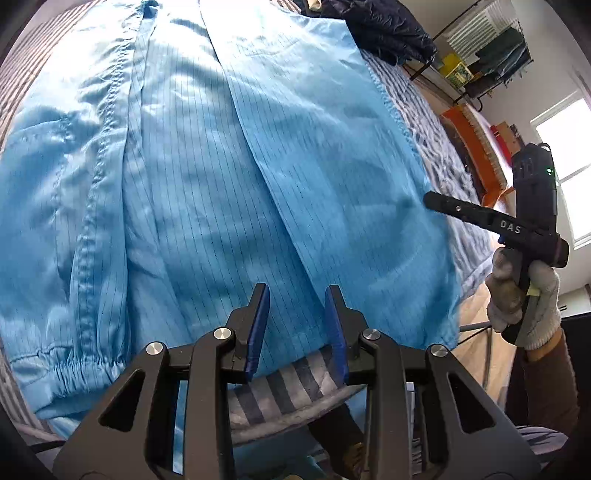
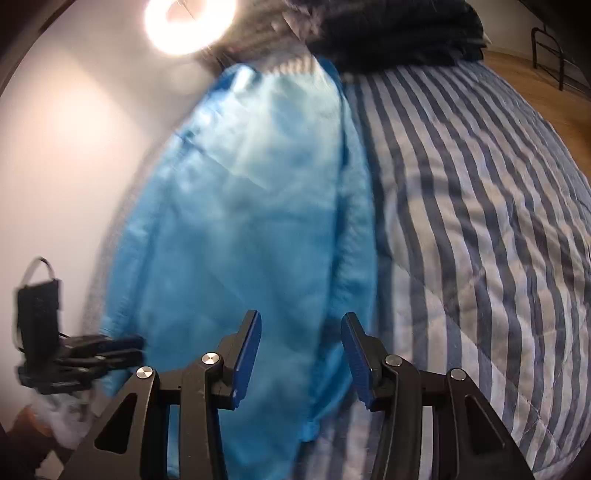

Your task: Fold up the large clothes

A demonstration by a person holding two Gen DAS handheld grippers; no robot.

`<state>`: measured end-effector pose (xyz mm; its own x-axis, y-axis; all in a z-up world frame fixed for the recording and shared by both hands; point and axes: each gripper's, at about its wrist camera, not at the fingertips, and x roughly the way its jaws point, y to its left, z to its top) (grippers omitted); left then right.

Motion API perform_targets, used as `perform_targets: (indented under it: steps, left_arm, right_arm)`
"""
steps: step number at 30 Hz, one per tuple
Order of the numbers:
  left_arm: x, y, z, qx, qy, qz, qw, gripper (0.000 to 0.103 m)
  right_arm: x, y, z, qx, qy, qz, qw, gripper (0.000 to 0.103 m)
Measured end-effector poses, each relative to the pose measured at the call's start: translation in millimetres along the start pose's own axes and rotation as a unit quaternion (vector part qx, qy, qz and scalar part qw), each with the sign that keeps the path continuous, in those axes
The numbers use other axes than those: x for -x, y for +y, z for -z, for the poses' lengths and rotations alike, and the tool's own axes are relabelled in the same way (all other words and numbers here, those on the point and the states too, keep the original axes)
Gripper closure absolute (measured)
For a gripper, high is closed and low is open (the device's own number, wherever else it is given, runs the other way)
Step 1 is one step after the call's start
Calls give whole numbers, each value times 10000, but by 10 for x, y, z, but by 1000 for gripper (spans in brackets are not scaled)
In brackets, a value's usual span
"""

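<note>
A large light-blue pinstriped garment [image 1: 229, 177] lies spread flat on a blue-and-white striped quilt [image 2: 480, 229]. An elastic cuff [image 1: 74, 369] shows at its lower left. My left gripper [image 1: 297, 332] hovers over the garment's near hem, its blue pads apart with nothing pinched between them. A gloved hand [image 1: 532, 302] holds my right gripper [image 1: 434, 202] side-on by the garment's right edge. In the blurred right wrist view the right gripper [image 2: 301, 350] stands open over the garment [image 2: 240, 240], close to its right edge. The left gripper [image 2: 133, 347] shows at the far left there.
A pile of dark clothes [image 1: 388, 33] sits at the bed's far end. Beyond the bed's right side are an orange frame [image 1: 469, 147], a rack with hanging clothes [image 1: 498, 55] and a bright window [image 1: 565, 147]. A white wall [image 2: 55, 147] and a lamp [image 2: 188, 22] are on the left.
</note>
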<state>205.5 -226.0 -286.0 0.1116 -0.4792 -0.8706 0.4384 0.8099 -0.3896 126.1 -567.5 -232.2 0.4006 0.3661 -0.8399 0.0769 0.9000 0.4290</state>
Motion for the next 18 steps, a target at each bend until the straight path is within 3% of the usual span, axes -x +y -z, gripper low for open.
perform_targets:
  steps: [3, 5, 7, 11, 13, 15, 18]
  left_arm:
    - [-127, -53, -16, -80, 118, -114, 9998, 73]
    - [-163, -78, -24, -106, 127, -157, 9997, 73]
    - [-177, -117, -39, -107, 124, -124, 9998, 73]
    - [-204, -211, -37, -221, 145, -118, 9996, 73]
    - [-195, -231, -26, -264, 135, -145, 9995, 73]
    - [-191, -250, -22, -254, 135, -93, 9995, 73]
    - [-134, -275, -4, -278, 81, -60, 9996, 73]
  right_arm:
    - [-65, -104, 43, -345, -56, -382, 9987, 76]
    - [-32, -198, 37, -643, -173, -698, 9953, 98]
    - [57, -237, 38, -711, -286, -634, 9950, 103]
    - [218, -196, 26, -260, -363, -274, 9986, 103]
    - [223, -145, -8, 6, -181, -185, 9997, 95]
    - [258, -144, -71, 49, -284, -318, 9991, 77]
    - [255, -210, -258, -99, -451, -769, 9960, 72]
